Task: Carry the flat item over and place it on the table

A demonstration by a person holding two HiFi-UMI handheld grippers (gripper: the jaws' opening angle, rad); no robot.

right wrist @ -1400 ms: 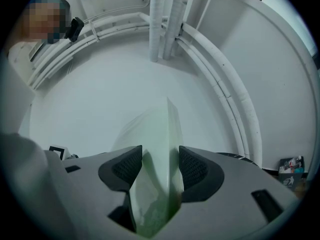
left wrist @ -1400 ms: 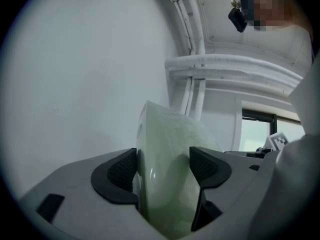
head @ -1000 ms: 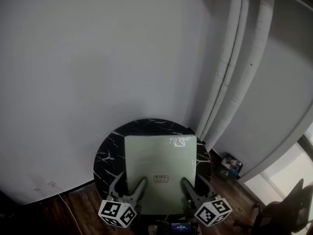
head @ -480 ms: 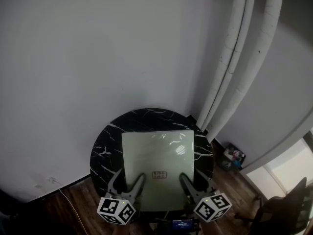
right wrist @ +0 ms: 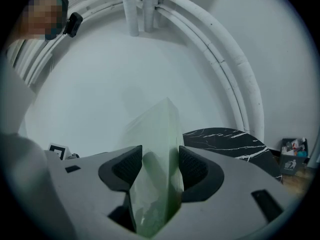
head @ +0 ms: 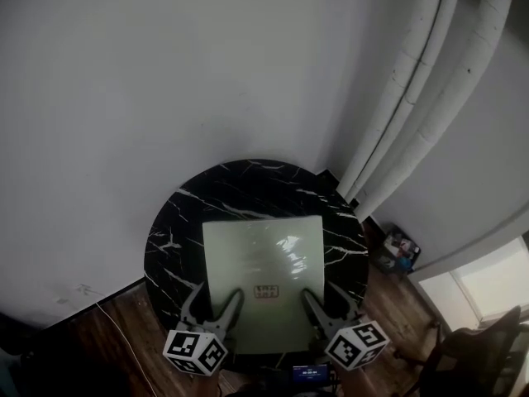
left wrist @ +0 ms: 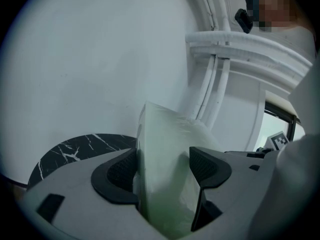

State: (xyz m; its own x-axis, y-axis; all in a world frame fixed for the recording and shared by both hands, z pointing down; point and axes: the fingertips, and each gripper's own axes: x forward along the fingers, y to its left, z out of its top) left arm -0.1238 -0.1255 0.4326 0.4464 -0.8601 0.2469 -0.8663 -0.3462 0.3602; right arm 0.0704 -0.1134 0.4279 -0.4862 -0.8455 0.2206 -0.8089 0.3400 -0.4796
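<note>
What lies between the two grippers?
In the head view, the near edge of the pale green flat item, bearing a small label, spans between the left gripper and right gripper.

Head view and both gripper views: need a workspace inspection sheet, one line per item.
Surface: round black marble table.
Job's things: pale green flat pack over the table, near edge held; whether it touches, cannot tell.
Clutter: nothing seen on the table; small box on the floor by the pipes.
Grippers: left claw and right claw both shut on the pack.
Cables: thin white cable on the floor, left.
Surroundings: white wall.
</note>
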